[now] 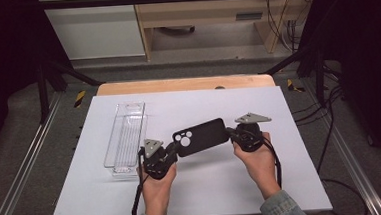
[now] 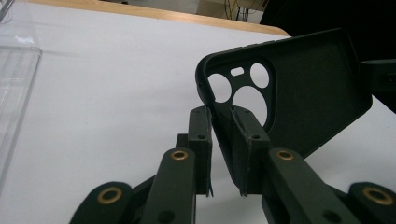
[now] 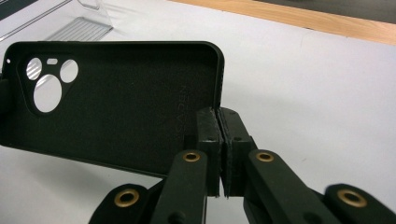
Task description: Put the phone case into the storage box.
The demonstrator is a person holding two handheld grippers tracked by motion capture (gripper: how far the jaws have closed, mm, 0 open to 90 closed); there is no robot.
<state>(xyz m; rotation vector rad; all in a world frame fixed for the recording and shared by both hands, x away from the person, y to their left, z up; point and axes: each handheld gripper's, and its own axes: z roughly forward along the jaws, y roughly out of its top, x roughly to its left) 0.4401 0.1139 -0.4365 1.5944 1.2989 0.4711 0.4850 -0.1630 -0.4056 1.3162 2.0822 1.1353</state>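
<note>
A black phone case [image 1: 201, 135] hangs between the two claws above the white surface [image 1: 193, 187], its matte inner face showing, with round camera cut-outs and a small slot at the end by the left claw [image 1: 172, 152]. The left claw is clamped on the case's rim beside those cut-outs, and the right claw [image 1: 230, 133] is clenched on the rim at the opposite, plain end. A clear plastic tray [image 1: 125, 136] lies on the surface just beyond the left claw, on the side away from the right claw.

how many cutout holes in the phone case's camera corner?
4. On the phone case: one large round hole, two smaller round ones, and a small oblong slot between the smaller pair. All sit at the end that the left gripper holds.
</note>
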